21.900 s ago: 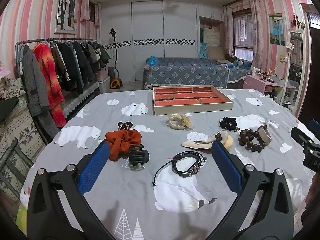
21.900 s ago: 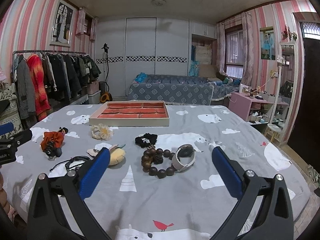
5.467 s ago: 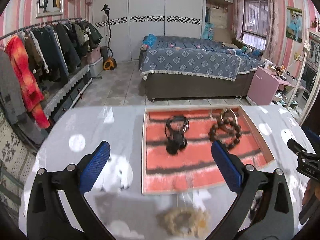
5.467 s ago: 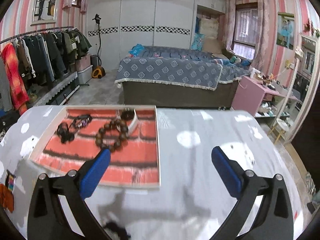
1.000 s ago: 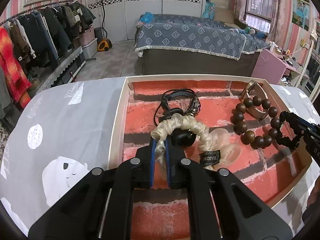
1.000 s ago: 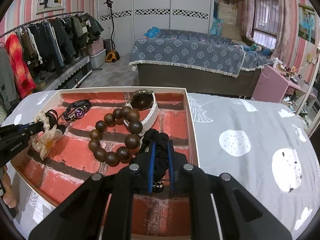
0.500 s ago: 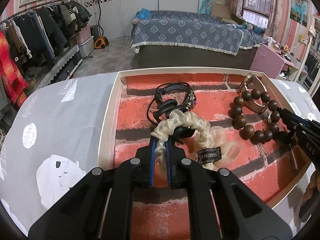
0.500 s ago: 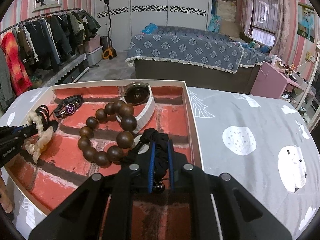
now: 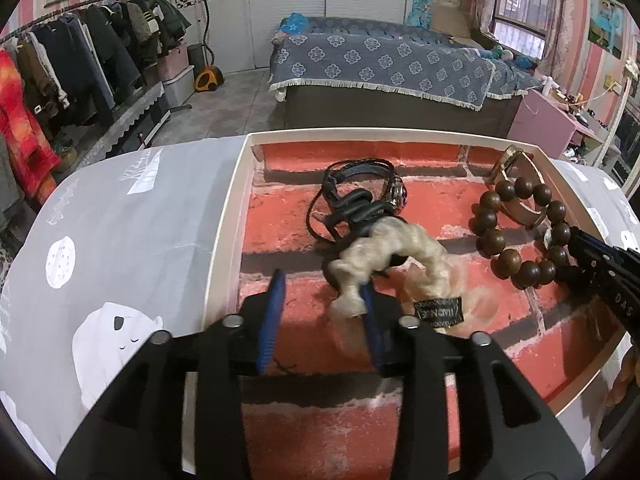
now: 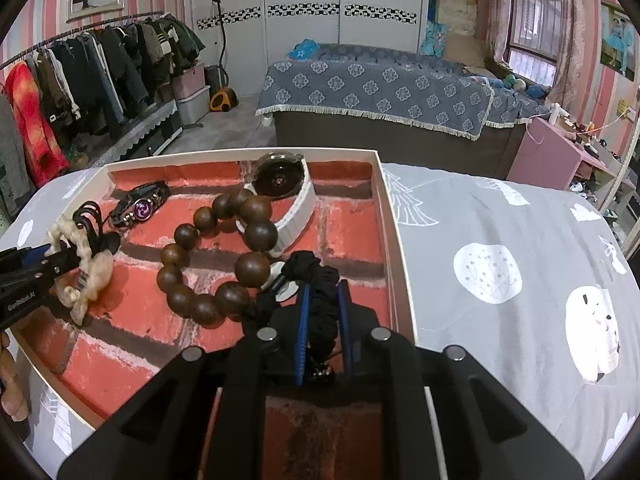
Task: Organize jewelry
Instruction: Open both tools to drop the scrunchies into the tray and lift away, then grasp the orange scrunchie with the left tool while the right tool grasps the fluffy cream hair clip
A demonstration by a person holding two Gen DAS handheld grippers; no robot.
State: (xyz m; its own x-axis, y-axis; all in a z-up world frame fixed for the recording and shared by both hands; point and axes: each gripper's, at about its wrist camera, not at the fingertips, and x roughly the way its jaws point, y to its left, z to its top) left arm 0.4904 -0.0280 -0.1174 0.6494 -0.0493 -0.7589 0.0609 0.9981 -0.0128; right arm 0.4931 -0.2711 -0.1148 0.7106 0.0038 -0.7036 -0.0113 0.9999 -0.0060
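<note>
The left claw (image 9: 322, 318), its jaws just having been opening, is releasing the soft, light cream scrunchie (image 9: 384, 258) into the tray (image 9: 224, 236), while the right claw (image 10: 323, 328) is loosely pinching the limp black scrunchie (image 10: 316, 280), best gripped across its band.

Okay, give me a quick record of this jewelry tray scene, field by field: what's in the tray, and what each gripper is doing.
tray: brick-print tray on a grey printed cloth
in tray: black cord bracelet, wooden bead bracelet, white-strap watch, cream scrunchie, black scrunchie
left gripper: jaws just opened, apart; cream scrunchie released, lying by the right pad
right gripper: jaws just started opening, black scrunchie between them, pads close against it
outside tray: no jewelry visible on the cloth in these views
</note>
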